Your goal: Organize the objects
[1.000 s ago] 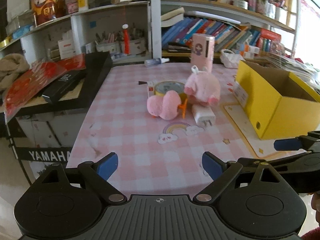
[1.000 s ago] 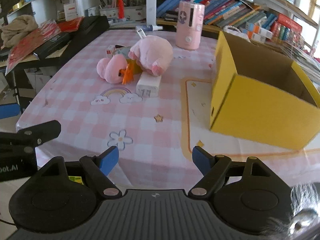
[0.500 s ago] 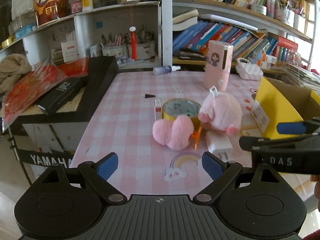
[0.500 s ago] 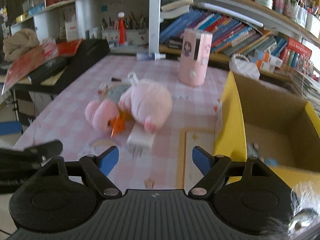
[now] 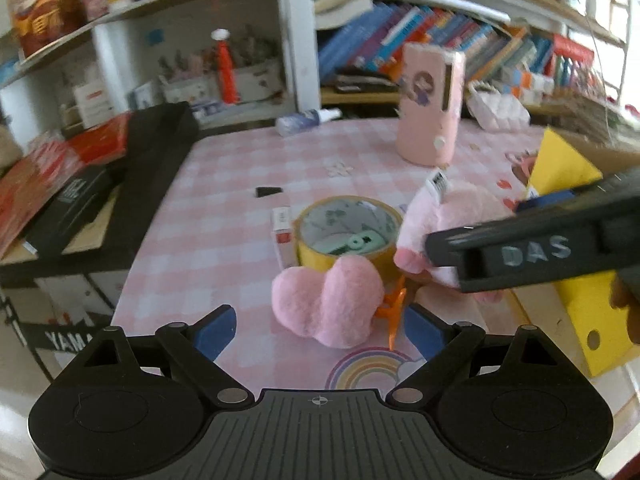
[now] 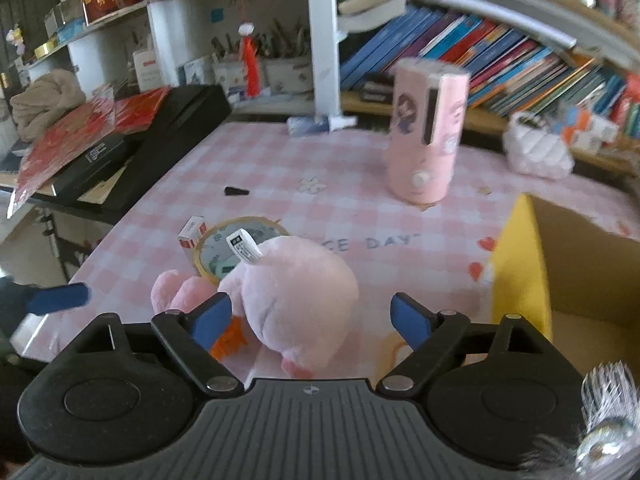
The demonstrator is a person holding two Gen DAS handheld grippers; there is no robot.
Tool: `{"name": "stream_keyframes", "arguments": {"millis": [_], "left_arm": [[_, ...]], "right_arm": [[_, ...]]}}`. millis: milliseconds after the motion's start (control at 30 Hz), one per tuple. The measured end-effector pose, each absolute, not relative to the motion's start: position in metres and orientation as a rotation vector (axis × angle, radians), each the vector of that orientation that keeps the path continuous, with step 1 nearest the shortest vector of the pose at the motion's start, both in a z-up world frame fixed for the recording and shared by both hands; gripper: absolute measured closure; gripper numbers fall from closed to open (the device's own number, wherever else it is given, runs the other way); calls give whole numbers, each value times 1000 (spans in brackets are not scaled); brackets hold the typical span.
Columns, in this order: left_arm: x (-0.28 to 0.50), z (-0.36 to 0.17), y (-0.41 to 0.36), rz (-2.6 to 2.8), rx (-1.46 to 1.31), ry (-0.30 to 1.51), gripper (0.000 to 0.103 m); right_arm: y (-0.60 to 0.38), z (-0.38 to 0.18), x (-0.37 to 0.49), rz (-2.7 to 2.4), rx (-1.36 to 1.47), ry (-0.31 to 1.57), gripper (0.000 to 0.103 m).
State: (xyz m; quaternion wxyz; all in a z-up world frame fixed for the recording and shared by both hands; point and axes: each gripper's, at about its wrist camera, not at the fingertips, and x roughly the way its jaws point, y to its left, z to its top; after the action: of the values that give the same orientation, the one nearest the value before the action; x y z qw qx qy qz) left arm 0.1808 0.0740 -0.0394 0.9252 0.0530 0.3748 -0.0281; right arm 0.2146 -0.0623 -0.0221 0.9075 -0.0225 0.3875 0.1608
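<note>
Both grippers spread, nothing gripped, closing on the pink pile.
Right gripper (image 6: 310, 316) jaws have just been opening, straddling the big plush (image 6: 296, 296), pads clear of it. Left gripper (image 5: 320, 328) wide at the small plush (image 5: 328, 300). Risks: the 2 tools collide; orange clip (image 5: 394, 308) or tape roll (image 5: 348, 236) gets dragged; yellow box (image 6: 560, 280) sits near, at right.

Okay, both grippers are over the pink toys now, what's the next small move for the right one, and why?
Probably ease the right hand-held gripper a little further forward and down, then close on the big pink plush. Its jaws have just been opening and the plush sits between them, not yet pinched. The open yellow box stands just to its right, a likely drop spot.
</note>
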Motion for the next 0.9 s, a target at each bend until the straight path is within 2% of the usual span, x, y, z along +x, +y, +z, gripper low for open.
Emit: {"name": "stream_keyframes", "arguments": {"millis": [200,233,333,467,667,900], "left_arm": [[204,-56,65,-81,151,820,10],[208,-59,64,-83,156,827,10],[219,-66,62,-89,167,841,10],[233,-73,61,-95,168,853,12],[240,-76,66,-105,153,866,21],[215,-50,78,-102,73,813,21]], "right_arm": [[-52,-36,240,398,-68,865,14],[-51,-38,242,405,-80,868,17],[-49,-42,247,425,-98,881,34],[-58,-39,251,443,-64,861,44],[-85,-15,244,372,16,764,45],[-101,-3,235,307,39,704,45]]}}
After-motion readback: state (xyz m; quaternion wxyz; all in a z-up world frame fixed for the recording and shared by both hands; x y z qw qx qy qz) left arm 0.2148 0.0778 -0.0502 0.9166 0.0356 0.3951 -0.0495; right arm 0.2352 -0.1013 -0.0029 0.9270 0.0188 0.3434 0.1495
